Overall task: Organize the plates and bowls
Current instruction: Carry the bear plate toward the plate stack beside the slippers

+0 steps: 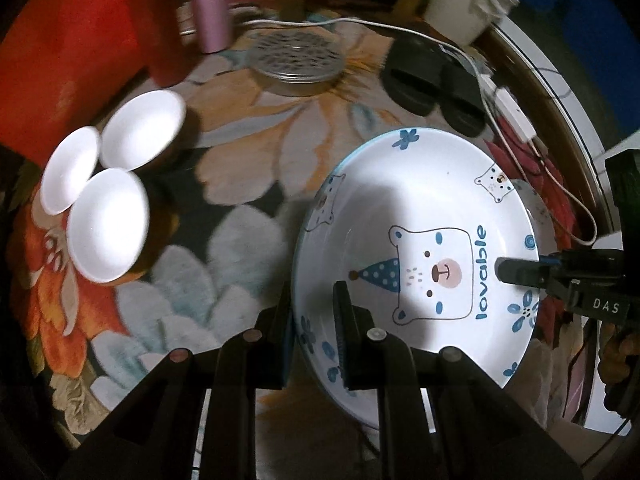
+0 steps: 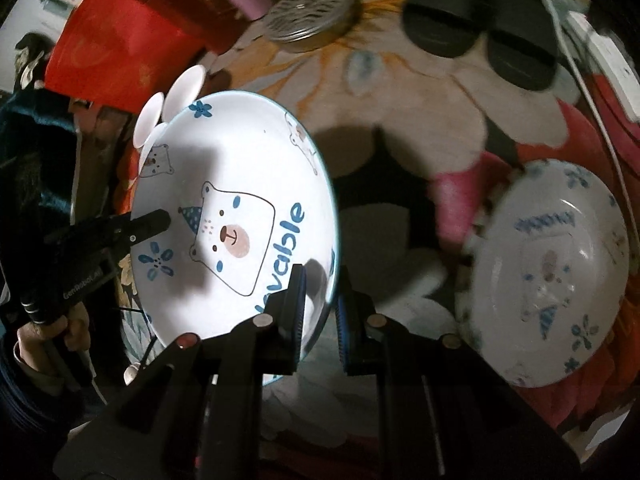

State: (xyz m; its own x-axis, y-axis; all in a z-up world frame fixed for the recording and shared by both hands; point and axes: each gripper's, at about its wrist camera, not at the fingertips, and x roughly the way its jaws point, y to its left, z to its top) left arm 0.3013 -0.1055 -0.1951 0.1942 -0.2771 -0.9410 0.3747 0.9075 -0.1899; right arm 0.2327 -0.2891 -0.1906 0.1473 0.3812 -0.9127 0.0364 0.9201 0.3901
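While both grippers share one load, the bear-print plate (image 1: pixel 420 256) hangs between them above the flowered cloth (image 1: pixel 240 160) — the left gripper (image 1: pixel 314 320) has its jaws clamped on the rim at about 7 o'clock in the left wrist view, and the right gripper (image 2: pixel 320 300) has its jaws clamped on the opposite rim, at about 5 o'clock of the plate in the right wrist view. What the coming move turns on, I judge, is the second bear-print plate (image 2: pixel 548 272), which lies flat on the cloth at 3 o'clock from the right jaws, clearly nearer the right hand than the left; the held plate would travel that way to stack on it. Being round, the plate has no long axis to line up; only its tilt matters. Counted: two patterned plates, one carried and one resting, and three small white bowls (image 1: pixel 108 224) clustered touching one another at 9 o'clock in the left wrist view — well apart from the resting plate.
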